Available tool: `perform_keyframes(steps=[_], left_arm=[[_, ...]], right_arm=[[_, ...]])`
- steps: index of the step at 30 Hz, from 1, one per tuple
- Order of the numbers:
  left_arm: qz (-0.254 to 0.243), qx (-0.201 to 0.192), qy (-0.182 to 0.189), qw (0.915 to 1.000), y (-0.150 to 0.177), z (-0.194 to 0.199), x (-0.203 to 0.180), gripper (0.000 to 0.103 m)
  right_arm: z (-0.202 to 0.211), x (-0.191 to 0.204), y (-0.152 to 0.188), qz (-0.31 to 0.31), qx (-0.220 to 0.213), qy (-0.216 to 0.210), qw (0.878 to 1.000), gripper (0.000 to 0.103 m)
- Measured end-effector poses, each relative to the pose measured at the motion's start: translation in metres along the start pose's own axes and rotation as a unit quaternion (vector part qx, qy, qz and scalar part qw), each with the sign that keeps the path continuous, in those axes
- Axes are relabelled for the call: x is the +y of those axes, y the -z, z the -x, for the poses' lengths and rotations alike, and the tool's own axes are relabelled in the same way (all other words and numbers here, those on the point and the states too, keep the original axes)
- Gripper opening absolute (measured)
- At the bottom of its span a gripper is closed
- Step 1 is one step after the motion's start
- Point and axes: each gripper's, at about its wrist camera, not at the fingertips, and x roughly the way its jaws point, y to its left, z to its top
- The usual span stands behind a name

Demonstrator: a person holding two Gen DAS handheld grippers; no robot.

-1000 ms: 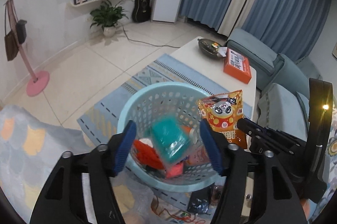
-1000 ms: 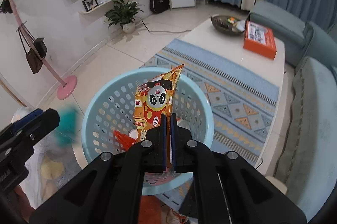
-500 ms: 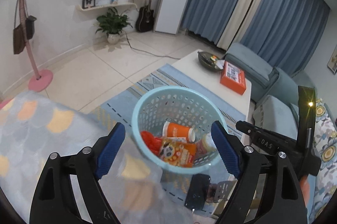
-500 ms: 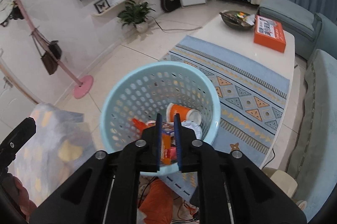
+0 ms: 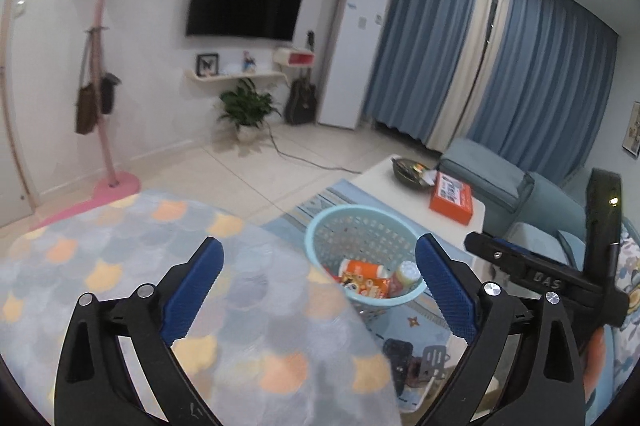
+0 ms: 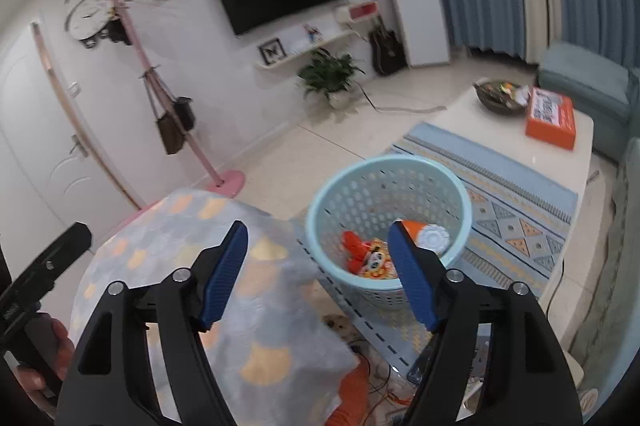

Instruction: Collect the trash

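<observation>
A light blue perforated basket (image 5: 352, 234) (image 6: 384, 193) stands on the patterned rug. Inside lie an orange panda snack bag (image 5: 366, 284) (image 6: 374, 262), an orange cup (image 5: 362, 268) (image 6: 428, 236) and other wrappers. My left gripper (image 5: 318, 246) hangs above and behind the basket, over the blanket's edge. Its jaws are opening wide and nothing is between them. My right gripper (image 6: 318, 229) is also back from the basket. Its jaws are opening too, and they are empty.
A grey blanket with orange scales (image 5: 160, 266) (image 6: 200, 266) covers the near surface. A white coffee table (image 5: 400, 185) carries an orange box (image 5: 452, 197) and a dark bowl (image 5: 408, 167). Cables and a power strip (image 6: 420, 370) lie on the floor. A pink coat stand (image 6: 224, 181) stands at the left.
Both grippers have pulled back and up from the basket. The right one let go of the panda bag, which now lies in the basket. The left one's teal item fell in. Both jaws stand wider.
</observation>
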Motion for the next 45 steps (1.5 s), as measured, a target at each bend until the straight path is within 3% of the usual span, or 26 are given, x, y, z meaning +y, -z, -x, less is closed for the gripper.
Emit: perform_keyframes(steps=[4, 10, 18, 24, 45], left_arm=[[0.007, -0.02, -0.03, 0.9993, 0.019, 0.023, 0.009, 0.094], [-0.012, -0.07, -0.116, 0.9907, 0.053, 0.041, 0.017, 0.094], [-0.003, -0.108, -0.168, 0.9799, 0.087, 0.03, 0.024, 0.094], [-0.013, -0.111, -0.168, 0.9794, 0.1, 0.032, 0.022, 0.094], [-0.013, -0.098, -0.175, 0.9796, 0.106, 0.034, 0.02, 0.096]], right_arm=[[0.023, 0.027, 0.018, 0.037, -0.032, 0.004, 0.999, 0.073], [0.044, 0.047, 0.04, 0.061, -0.093, 0.053, 0.992, 0.073], [0.038, 0.041, 0.055, 0.069, -0.1, 0.101, 0.988, 0.073], [0.036, 0.044, 0.064, 0.083, -0.114, 0.117, 0.983, 0.073], [0.007, 0.051, 0.088, 0.09, -0.083, 0.125, 0.985, 0.074]])
